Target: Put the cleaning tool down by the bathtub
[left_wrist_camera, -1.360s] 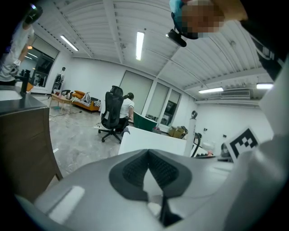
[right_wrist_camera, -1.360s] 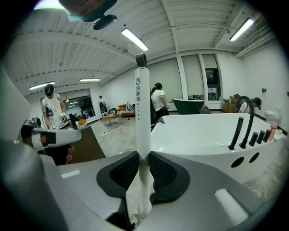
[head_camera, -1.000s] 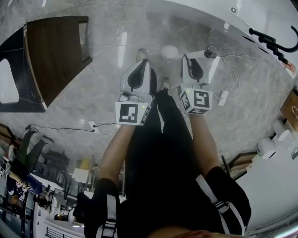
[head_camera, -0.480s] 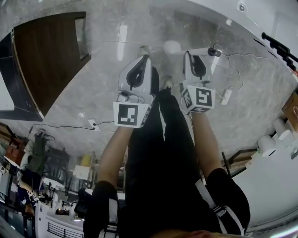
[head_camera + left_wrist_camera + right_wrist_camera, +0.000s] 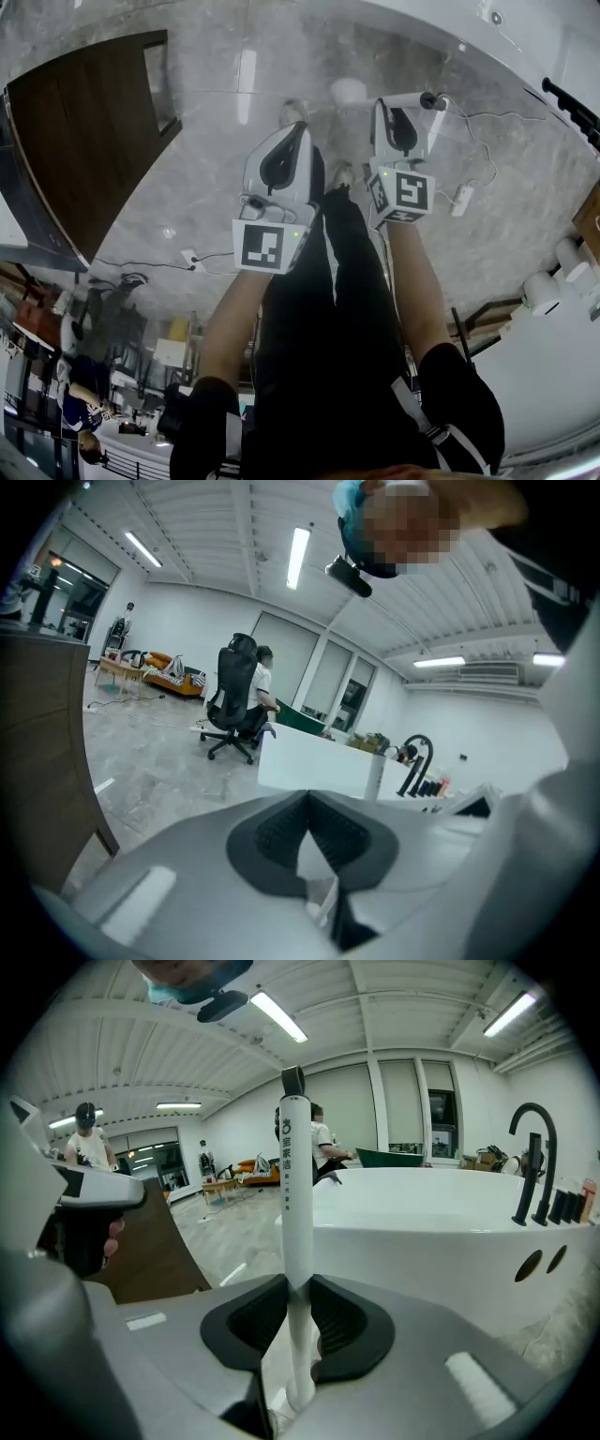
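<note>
The cleaning tool is a long white handle with a dark cap at its top end, and it stands upright between the pads of my right gripper, which is shut on it. In the head view the handle pokes out sideways past the right gripper. The white bathtub, with a black faucet, stands just behind the tool. My left gripper hangs beside the right one over the grey floor. Its jaws meet at the tips with nothing between them.
A dark wooden panel stands at the left. A white power strip and cables lie on the marble floor. A person sits in a black office chair beyond a white counter. The black faucet is at the far right.
Both grippers sit slightly lower and to the right in the head view, as the view itself has shifted. The grip on the handle is unchanged.
</note>
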